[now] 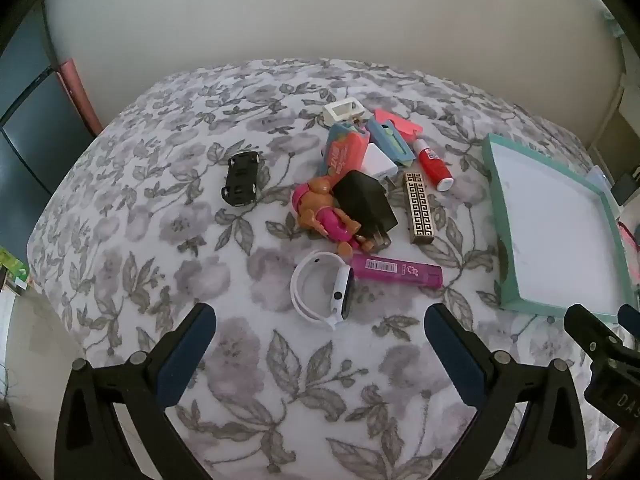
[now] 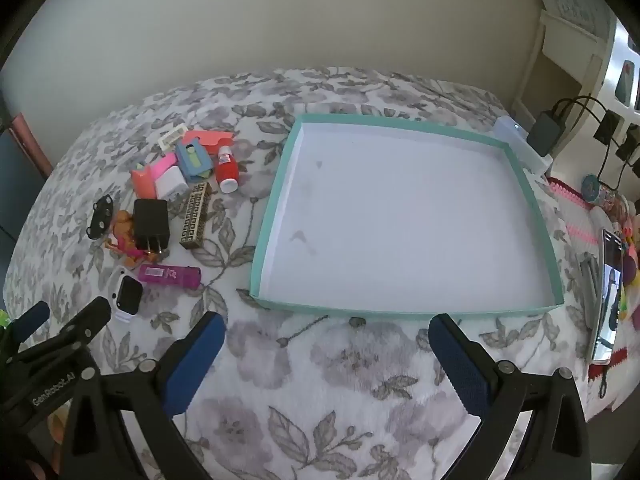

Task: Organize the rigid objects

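Both tools hover wide open and hold nothing: the left gripper (image 1: 320,344) faces a toy pile, watch (image 1: 324,290) nearest at twelve o'clock; the right gripper (image 2: 326,354) faces the tray (image 2: 276,200), pile at ten o'clock.

The left gripper (image 1: 320,322) had a black plastic frame with triangular cut-outs, round silver screws at its pivots, and fingers faced with dark blue textured pads (image 1: 456,354). The right gripper (image 2: 328,332) looked the same, with brighter blue pads (image 2: 460,364). White lettering reading "GenRobot.AI" ran along the left gripper's black body, at eight o'clock in the right wrist view
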The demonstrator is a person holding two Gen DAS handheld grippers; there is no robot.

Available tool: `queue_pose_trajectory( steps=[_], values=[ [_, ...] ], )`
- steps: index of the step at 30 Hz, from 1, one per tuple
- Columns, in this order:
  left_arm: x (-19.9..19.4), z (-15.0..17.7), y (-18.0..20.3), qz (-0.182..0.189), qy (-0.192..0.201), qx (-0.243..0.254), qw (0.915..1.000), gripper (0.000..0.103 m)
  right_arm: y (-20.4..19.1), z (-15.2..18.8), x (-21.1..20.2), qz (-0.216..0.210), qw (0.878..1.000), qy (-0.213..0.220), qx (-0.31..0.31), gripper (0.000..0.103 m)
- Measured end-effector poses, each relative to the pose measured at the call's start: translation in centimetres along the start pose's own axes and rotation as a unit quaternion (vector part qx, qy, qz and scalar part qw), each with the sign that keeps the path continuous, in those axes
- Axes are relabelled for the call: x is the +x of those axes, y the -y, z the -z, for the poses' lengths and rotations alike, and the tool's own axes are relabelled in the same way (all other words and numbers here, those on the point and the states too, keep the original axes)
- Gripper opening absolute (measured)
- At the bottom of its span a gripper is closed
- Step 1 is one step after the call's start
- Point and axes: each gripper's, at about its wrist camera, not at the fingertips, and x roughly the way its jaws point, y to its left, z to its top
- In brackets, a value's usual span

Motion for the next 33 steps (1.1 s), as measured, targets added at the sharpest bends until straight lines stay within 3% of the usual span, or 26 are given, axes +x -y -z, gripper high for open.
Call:
queue_pose_trajectory(
  steps=[33],
  values=[
    [-0.9,0.3,0.3,-0.01,0.015,0.014,0.9997,0.103,-0.4,0.0,-0.2,-0.002,1.0,0.001,-0.012,0.103]
  ],
)
